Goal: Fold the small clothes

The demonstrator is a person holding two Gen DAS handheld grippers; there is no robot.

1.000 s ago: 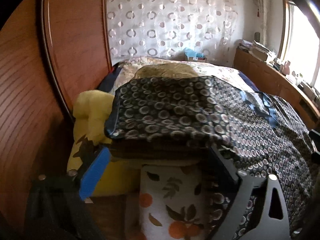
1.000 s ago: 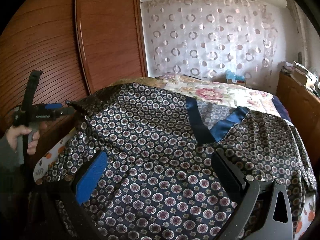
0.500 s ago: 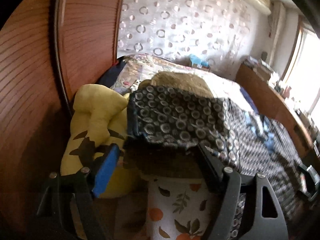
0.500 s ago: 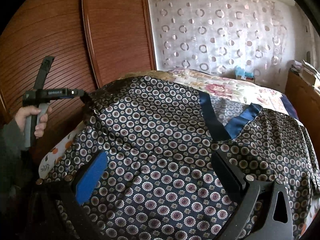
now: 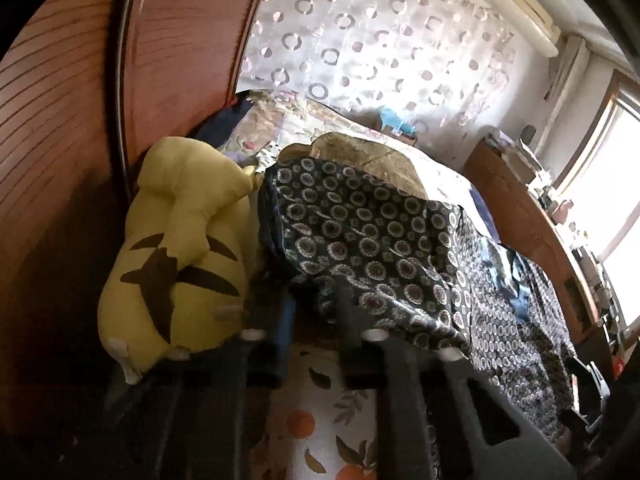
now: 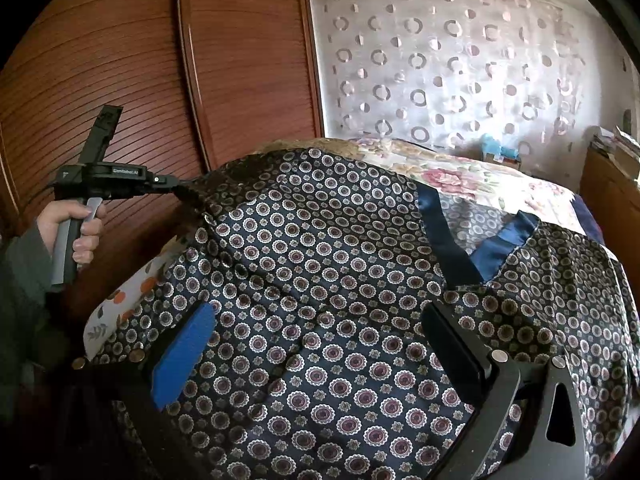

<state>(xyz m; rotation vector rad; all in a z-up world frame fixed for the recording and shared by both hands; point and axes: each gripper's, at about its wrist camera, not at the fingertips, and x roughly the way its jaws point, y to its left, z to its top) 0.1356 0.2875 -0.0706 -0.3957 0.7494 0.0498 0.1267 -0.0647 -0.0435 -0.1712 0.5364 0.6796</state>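
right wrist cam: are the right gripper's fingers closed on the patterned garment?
No, the right gripper has its fingers spread wide apart over the patterned garment, pinching none of it.

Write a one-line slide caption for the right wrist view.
Left gripper pinches the patterned garment's corner while the open right gripper hovers over it.

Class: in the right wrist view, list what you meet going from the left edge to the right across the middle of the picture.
Grey sleeve → hand on the handle → left gripper, shut on a corner of the patterned garment → its blue satin collar → wooden cabinet at the right edge.
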